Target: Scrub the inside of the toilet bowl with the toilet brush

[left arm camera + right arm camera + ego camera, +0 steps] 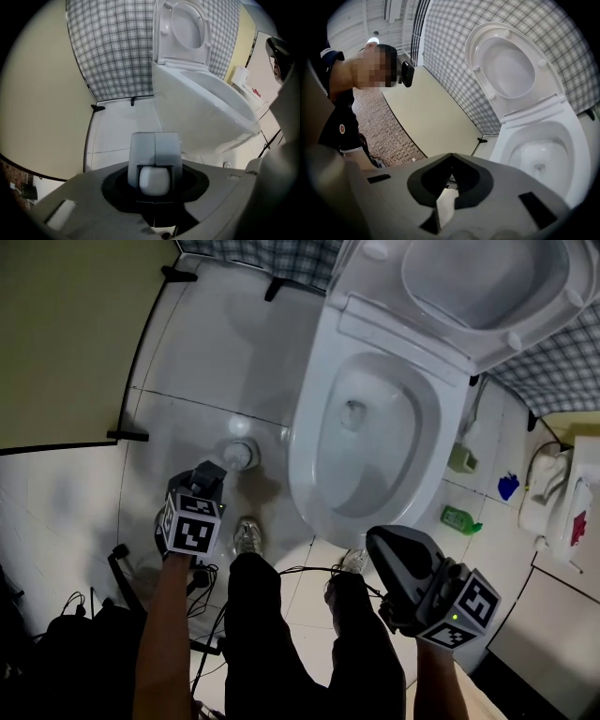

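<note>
The left gripper's [154, 140] two pale fingers [143, 147] meet edge to edge along a seam: closed, with nothing clamped between them. The right gripper [450, 157] also looks closed and empty, and sits beside the toilet's front rim. In the head view the left gripper points steeply down, and the toilet brush [239, 454] stands on the floor [216, 362] just past its tip, toward the toilet's base. The brush is seen end-on, so its handle likely runs upright. The left is much the nearer hand. The toilet bowl [309, 474] is open, with the seat and lid [478, 277] raised. The jaws would need to part before taking the handle
</note>
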The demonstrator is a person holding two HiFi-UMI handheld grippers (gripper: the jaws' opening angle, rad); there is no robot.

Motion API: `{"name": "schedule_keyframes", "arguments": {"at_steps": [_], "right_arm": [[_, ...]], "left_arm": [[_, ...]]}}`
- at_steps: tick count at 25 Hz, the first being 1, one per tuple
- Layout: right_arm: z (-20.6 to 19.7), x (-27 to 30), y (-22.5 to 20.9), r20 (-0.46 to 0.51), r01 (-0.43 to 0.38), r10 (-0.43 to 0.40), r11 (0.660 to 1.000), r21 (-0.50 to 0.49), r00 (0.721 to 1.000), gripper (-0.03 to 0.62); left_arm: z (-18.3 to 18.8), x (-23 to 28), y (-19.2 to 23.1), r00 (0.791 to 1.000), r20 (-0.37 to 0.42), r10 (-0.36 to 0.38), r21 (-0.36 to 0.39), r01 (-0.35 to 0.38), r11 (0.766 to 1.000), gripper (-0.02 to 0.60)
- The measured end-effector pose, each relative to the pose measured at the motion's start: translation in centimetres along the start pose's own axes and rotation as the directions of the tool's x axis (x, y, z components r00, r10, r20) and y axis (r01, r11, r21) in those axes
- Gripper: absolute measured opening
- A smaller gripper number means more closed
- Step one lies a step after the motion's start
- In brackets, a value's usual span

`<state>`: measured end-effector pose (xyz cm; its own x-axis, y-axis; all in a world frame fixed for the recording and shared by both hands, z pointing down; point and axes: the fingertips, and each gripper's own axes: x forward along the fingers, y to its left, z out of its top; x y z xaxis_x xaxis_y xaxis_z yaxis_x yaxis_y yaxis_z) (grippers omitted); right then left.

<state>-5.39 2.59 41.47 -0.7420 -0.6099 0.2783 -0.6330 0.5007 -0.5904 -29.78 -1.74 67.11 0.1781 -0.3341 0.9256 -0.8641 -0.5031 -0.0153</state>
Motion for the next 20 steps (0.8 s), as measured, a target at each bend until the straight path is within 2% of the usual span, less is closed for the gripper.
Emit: {"name": "schedule_keyframes", "arguments": {"at_steps": [11, 20], "right_arm": [[0.3, -1.0, -2.0, -0.010, 0.029, -0.029, 1.000, -0.008, 1.000, 0.000], [0.4, -1.0, -1.7, -0.007, 0.030, -0.030, 1.000, -0.009, 1.000, 0.000]], "left_arm": [[-0.7, 4.5, -0.7, 0.998, -0.053, 0.024, 0.024, -0.023, 0.999, 0.173], [-1.1, 6.8, -1.1, 0.996, -0.085, 0.036, 0.023, -0.034, 0.999, 0.173]]}}
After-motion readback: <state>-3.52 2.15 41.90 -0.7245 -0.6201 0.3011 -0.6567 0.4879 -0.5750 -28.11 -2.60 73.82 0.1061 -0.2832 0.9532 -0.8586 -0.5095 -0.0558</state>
